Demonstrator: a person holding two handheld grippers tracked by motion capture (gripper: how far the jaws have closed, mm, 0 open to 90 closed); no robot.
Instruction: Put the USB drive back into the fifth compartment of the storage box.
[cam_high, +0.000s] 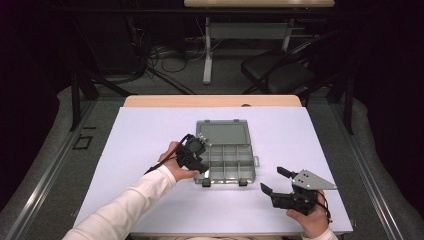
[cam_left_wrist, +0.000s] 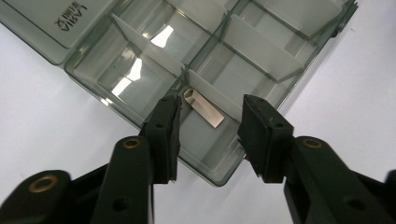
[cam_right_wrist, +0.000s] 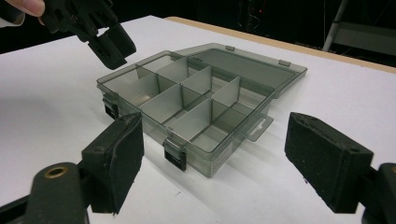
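Note:
A clear grey organiser box (cam_high: 227, 161) lies open on the white table, its lid (cam_high: 222, 133) folded back flat. Inside the near-left compartment rests a small silver USB stick (cam_left_wrist: 204, 108). My left gripper (cam_high: 197, 162) hovers open just above that corner of the box (cam_left_wrist: 261, 60), jaws on either side of the stick without touching it. My right gripper (cam_high: 274, 181) stands open to the right of the box (cam_right_wrist: 187, 102), low over the table, nothing between its jaws. The left gripper (cam_right_wrist: 109, 44) also appears at the top left in the right gripper view.
The white table (cam_high: 150, 150) has bare room on all sides of the box. Two black latches (cam_right_wrist: 173, 156) hang on the box's front wall. Beyond the table's far edge stand a black chair (cam_high: 280, 72) and a desk leg (cam_high: 207, 47).

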